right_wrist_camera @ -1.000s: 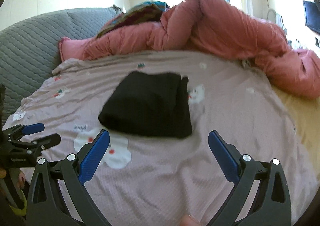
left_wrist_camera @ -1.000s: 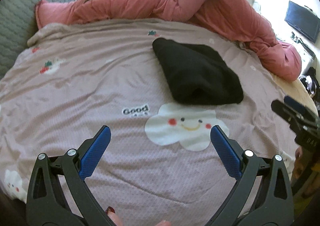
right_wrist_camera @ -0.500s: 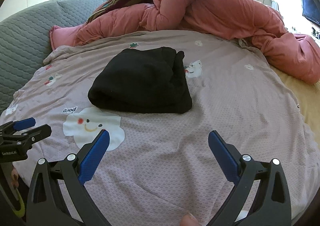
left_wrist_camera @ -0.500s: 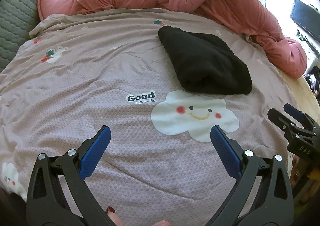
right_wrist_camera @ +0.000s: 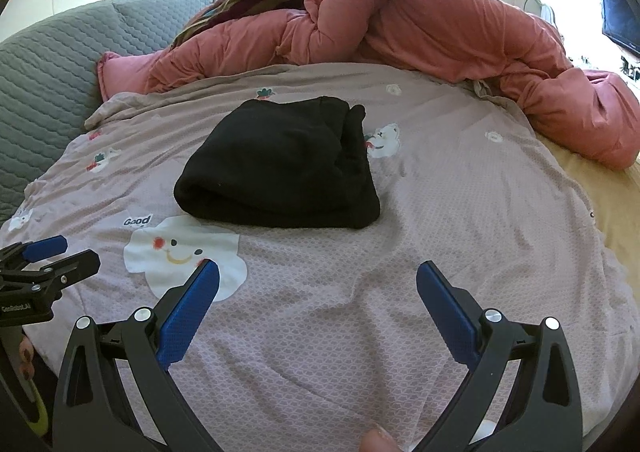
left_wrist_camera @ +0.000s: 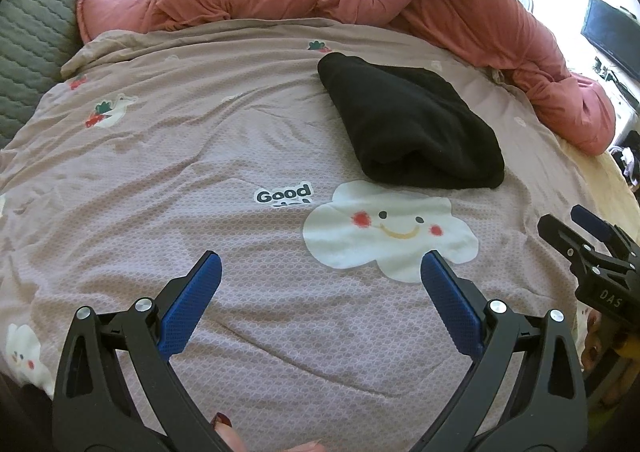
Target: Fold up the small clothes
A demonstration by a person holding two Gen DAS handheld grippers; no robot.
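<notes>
Black garment folded on the bed, both grippers empty.
Left view: your left gripper (left_wrist_camera: pixel 320 276) gapes wide; garment (left_wrist_camera: pixel 408 128) at 1 o'clock, well apart.
Right view: right gripper (right_wrist_camera: pixel 318 284) spread too; garment (right_wrist_camera: pixel 280 168) at 11 o'clock, probably soft, light — pinch an edge.

Left gripper (left_wrist_camera: pixel 320 264): jaws spread wide, blue pads (left_wrist_camera: pixel 188 304) facing inward, nothing between them; a fingertip with dark red nail polish shows at the near edge. Right gripper (right_wrist_camera: pixel 318 276): jaws equally wide apart and empty, a fingertip visible at the near edge. Each gripper appears at the other's side view, level and apart, held by a hand (right_wrist_camera: pixel 24 362).
</notes>
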